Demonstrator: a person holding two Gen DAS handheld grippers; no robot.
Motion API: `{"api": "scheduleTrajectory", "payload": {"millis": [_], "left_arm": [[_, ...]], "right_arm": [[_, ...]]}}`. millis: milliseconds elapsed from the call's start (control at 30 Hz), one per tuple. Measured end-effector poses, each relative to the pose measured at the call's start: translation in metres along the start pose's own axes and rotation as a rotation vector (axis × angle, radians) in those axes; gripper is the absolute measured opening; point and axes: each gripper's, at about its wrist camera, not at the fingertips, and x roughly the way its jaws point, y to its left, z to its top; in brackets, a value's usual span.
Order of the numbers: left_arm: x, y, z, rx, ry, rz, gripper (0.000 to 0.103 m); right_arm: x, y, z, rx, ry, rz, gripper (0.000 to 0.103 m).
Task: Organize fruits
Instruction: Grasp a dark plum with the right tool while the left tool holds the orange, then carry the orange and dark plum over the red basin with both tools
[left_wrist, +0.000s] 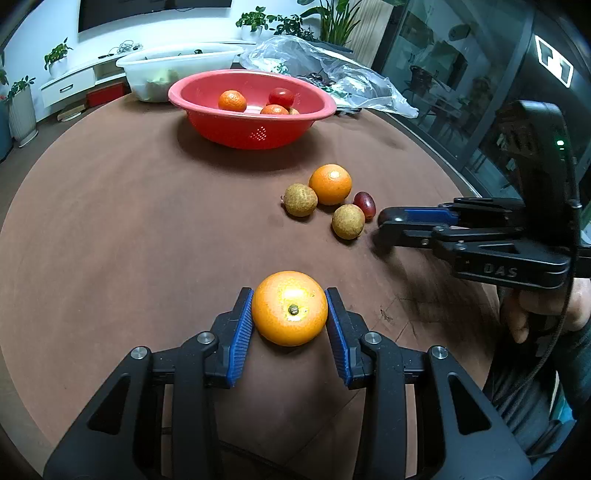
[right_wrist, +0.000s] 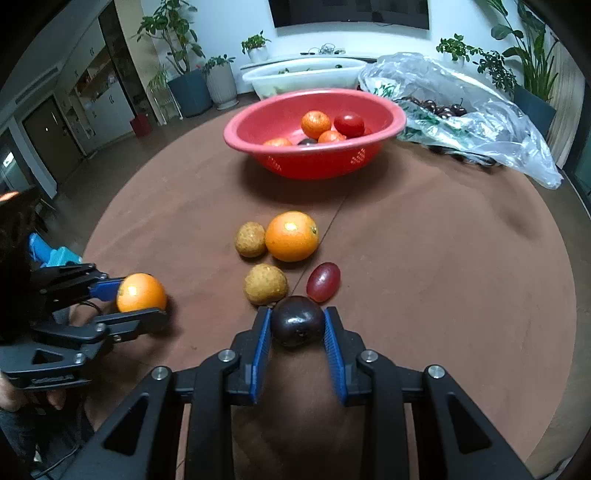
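The left gripper (left_wrist: 289, 308) is seen with its jaws pinching a round orange tangerine (left_wrist: 290, 308) above the brown round worktop (left_wrist: 129, 221). The right gripper (right_wrist: 297, 326) has its jaws pinching a dark purple round plum (right_wrist: 297, 325). Beyond it lie a red oval grape (right_wrist: 324, 281), two tan longans and an orange. A red plastic colander bowl (right_wrist: 314, 162) holding fruit stands further back.
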Motion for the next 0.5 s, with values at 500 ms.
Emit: {"api": "scheduleTrajectory", "payload": {"millis": [500], "left_arm": [[-0.021,0.011,0.047,0.020,-0.075,0.029,0.036]], "right_arm": [[-0.041,-0.025,0.023,0.059,-0.091,-0.007,0.031]]}}
